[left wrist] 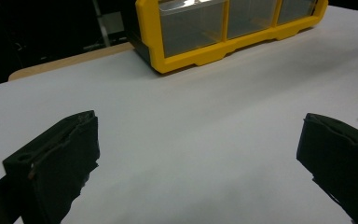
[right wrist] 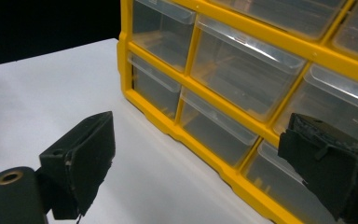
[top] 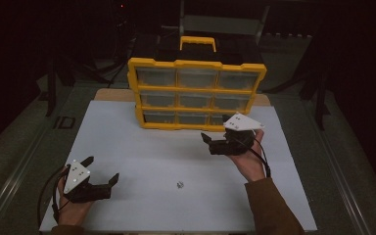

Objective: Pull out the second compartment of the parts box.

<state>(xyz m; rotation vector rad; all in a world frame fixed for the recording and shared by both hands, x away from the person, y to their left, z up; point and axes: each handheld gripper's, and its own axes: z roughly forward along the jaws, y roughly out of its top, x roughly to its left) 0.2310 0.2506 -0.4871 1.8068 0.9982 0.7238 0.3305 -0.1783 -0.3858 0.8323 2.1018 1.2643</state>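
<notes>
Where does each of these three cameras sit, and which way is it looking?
High view: above the table, looking forward and down; both hands, left hand-held gripper and right hand-held gripper show.
Left gripper view: rides the left hand-held gripper, jaws apart, facing the table.
Right gripper view: rides the right hand-held gripper, jaws apart, close to the drawers.
All three share the yellow drawer cabinet.

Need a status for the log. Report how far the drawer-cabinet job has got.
Done: nothing that shows; every drawer of the cabinet looks shut. In hand: the right tool is open, empty, close to the bottom-right drawer. Left: open a drawer and deal with the screws lying loose on the table. The left tool is open, empty.
</notes>
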